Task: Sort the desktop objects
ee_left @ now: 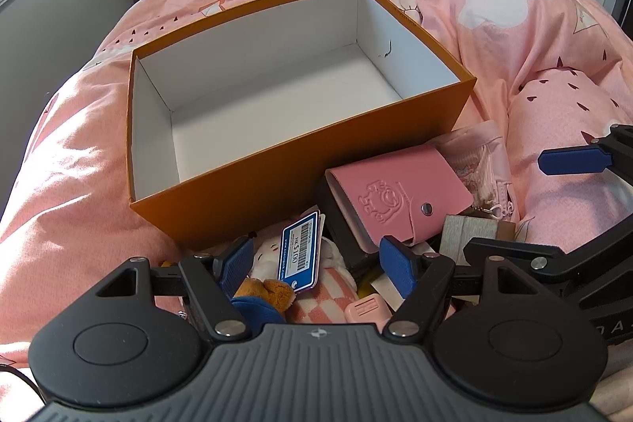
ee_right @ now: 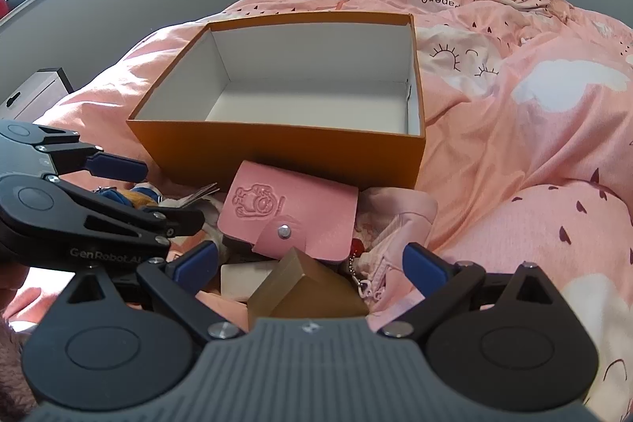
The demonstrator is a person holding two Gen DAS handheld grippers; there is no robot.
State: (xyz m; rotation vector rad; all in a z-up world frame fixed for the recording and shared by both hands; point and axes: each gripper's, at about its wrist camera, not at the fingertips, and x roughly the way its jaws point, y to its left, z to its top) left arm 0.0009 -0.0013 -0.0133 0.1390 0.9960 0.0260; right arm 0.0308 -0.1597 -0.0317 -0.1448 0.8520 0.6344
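Left wrist | left tongs (ee_left: pixel 316 262) wide | right tongs (ee_right: pixel 312 263) wide | orange box (ee_left: pixel 300 165) holds nothing

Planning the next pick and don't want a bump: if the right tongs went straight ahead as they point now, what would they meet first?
Most likely the brown block, lying low between the open right tongs. Just beyond it comes the pink card wallet, then the orange box. Depth is hard to judge here.

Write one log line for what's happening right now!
left gripper: open, over pile | right gripper: open, over pile | orange box: empty | pink wallet: untouched
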